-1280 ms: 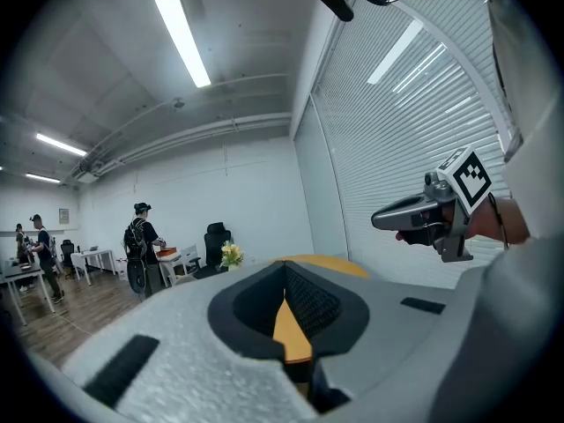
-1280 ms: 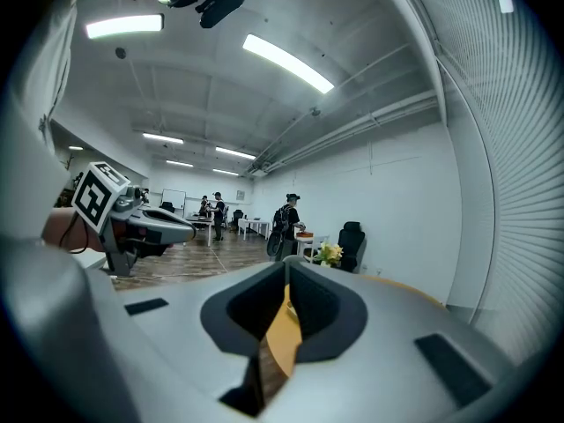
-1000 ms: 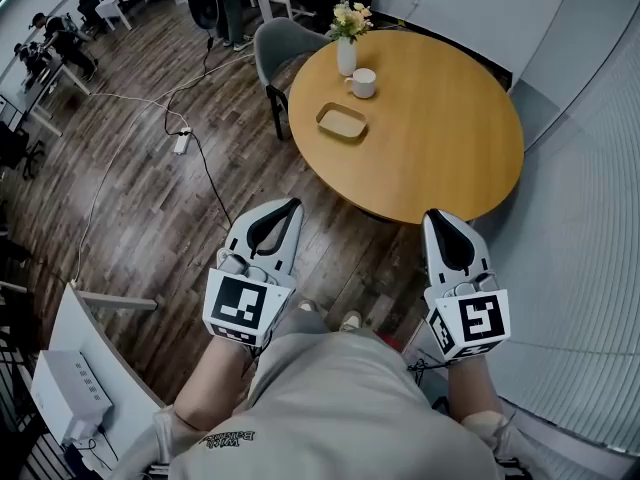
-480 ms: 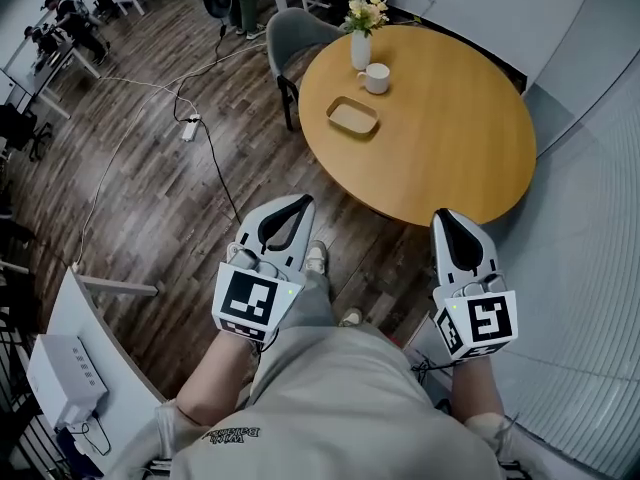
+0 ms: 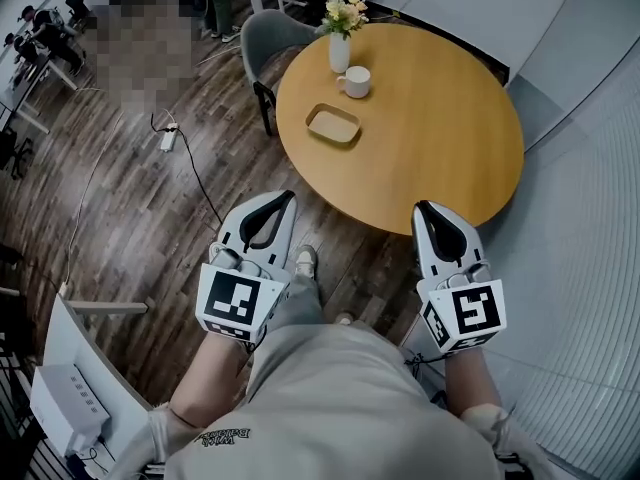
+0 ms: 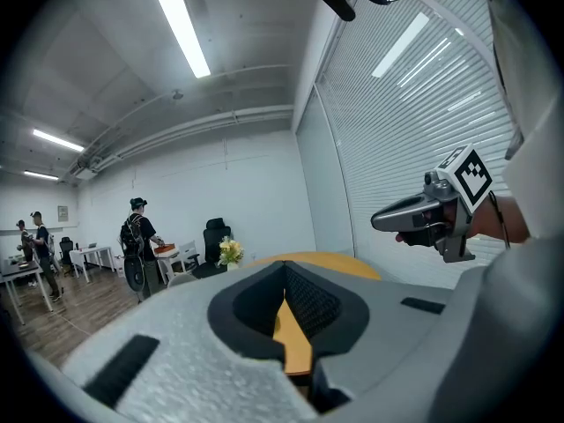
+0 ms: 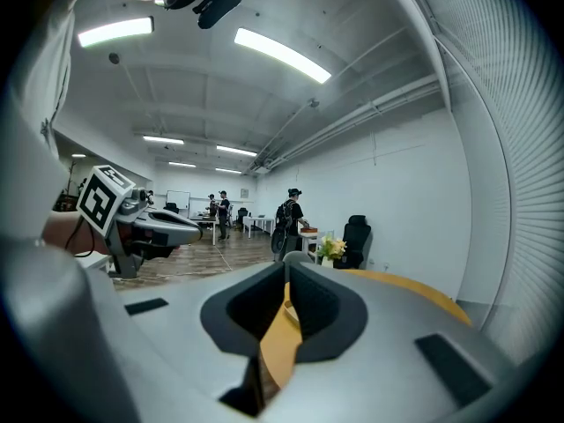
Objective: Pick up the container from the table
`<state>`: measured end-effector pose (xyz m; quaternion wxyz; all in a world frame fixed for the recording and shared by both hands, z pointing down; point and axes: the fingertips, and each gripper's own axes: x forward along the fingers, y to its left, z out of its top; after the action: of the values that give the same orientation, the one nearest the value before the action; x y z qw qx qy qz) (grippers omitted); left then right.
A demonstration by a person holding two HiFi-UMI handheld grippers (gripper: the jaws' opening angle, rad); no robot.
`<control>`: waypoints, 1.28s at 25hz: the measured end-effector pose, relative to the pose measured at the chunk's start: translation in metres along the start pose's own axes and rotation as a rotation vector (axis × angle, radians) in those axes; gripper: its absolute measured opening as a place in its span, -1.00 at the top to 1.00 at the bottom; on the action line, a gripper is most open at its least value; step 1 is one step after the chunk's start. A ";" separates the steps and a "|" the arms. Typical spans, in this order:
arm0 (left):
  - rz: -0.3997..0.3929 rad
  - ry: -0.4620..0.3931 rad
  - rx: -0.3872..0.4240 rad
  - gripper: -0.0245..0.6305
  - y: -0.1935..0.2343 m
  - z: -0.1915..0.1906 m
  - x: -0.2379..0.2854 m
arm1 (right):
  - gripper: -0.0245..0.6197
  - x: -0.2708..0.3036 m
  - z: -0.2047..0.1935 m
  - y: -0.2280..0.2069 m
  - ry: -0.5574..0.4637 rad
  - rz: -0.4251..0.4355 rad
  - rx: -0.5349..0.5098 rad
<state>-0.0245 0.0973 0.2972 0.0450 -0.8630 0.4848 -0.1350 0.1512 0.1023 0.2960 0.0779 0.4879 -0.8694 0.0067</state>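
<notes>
The container (image 5: pixel 334 124), a shallow tan rectangular dish, lies on the round wooden table (image 5: pixel 440 138) toward its far left side. Both grippers hang in front of my body, short of the table's near edge and far from the container. My left gripper (image 5: pixel 278 197) is over the wooden floor, jaws shut and empty. The right gripper (image 5: pixel 424 208) reaches just to the table's near rim, also shut with nothing held. In the left gripper view the left gripper (image 6: pixel 284 267) points at the tabletop, as does the right gripper (image 7: pixel 286 267) in its own view.
A white mug (image 5: pixel 356 83) and a white vase of flowers (image 5: pixel 340 53) stand beyond the container. A grey chair (image 5: pixel 270 40) sits at the table's far left. A cable and power strip (image 5: pixel 167 140) lie on the floor. A white desk (image 5: pixel 75 363) is at lower left, blinds at right.
I have stepped a little and the table has shifted left and slightly nearer in the head view. Both grippers stay low before my body with jaws unchanged.
</notes>
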 end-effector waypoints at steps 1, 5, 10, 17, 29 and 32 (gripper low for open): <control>-0.003 0.000 -0.002 0.86 0.004 0.000 0.005 | 0.81 0.006 0.000 -0.002 0.002 -0.002 0.000; -0.024 -0.006 -0.005 0.86 0.020 0.001 0.026 | 0.81 0.031 0.001 -0.010 0.015 -0.010 0.002; -0.044 -0.009 0.003 0.86 0.051 0.002 0.053 | 0.81 0.067 0.008 -0.017 0.024 -0.023 0.001; -0.079 -0.003 -0.002 0.86 0.091 0.001 0.090 | 0.81 0.117 0.014 -0.029 0.054 -0.047 0.012; -0.156 -0.003 -0.002 0.86 0.168 -0.008 0.160 | 0.81 0.218 0.032 -0.047 0.087 -0.094 0.001; -0.172 -0.011 0.002 0.86 0.187 -0.008 0.173 | 0.81 0.239 0.037 -0.052 0.087 -0.112 -0.007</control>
<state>-0.0950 -0.1475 0.2986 0.0367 -0.9020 0.4086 -0.1342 0.0681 -0.1308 0.2897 0.1173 0.5348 -0.8365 0.0204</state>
